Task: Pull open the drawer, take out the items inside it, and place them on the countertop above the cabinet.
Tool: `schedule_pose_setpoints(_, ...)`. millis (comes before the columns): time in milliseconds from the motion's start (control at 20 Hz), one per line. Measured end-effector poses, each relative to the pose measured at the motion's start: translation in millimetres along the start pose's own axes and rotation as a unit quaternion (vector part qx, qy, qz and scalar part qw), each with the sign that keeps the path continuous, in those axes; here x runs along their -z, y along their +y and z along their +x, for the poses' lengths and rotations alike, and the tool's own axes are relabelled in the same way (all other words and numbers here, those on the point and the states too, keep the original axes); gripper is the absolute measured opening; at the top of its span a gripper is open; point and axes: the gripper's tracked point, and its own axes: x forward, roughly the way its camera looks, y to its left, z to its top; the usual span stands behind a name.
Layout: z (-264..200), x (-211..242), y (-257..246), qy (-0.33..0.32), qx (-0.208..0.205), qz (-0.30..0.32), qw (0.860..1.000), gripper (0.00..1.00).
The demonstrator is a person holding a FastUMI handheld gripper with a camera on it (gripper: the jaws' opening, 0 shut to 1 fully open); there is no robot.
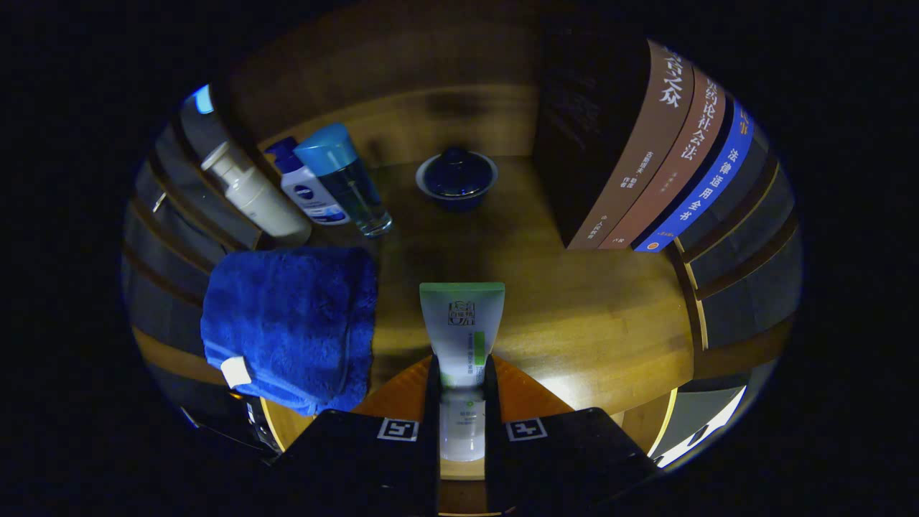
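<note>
- While the tool (461, 384) clamps one white tube (462, 330) between both fingers, the tube hangs over the counter (589, 309).
- One blue towel (291, 323) lies left.
- Beyond: three bottles (337, 179), one lidded bowl (456, 176), three books (671, 165).

Gripper (461, 388) view: rides on gripper, looks forward and down, close over countertop (574, 301).
</note>
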Motion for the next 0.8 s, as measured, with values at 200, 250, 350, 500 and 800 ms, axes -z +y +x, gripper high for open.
schedule_pose_setpoints(200,10.7,-0.9,0.5,0.014,0.0,-0.003,1.0,0.29)
schedule_pose_setpoints(250,12.3,-3.3,-0.4,0.011,0.002,-0.004,1.0,0.33)
schedule_pose_setpoints(350,8.7,-6.6,-0.7,0.002,0.001,-0.007,1.0,0.48)
schedule_pose_setpoints(500,-0.9,-8.6,-1.9,-0.013,0.005,-0.008,1.0,0.71)
schedule_pose_setpoints(800,-37.6,7.4,3.4,-0.093,-0.003,-0.012,0.996,1.0)
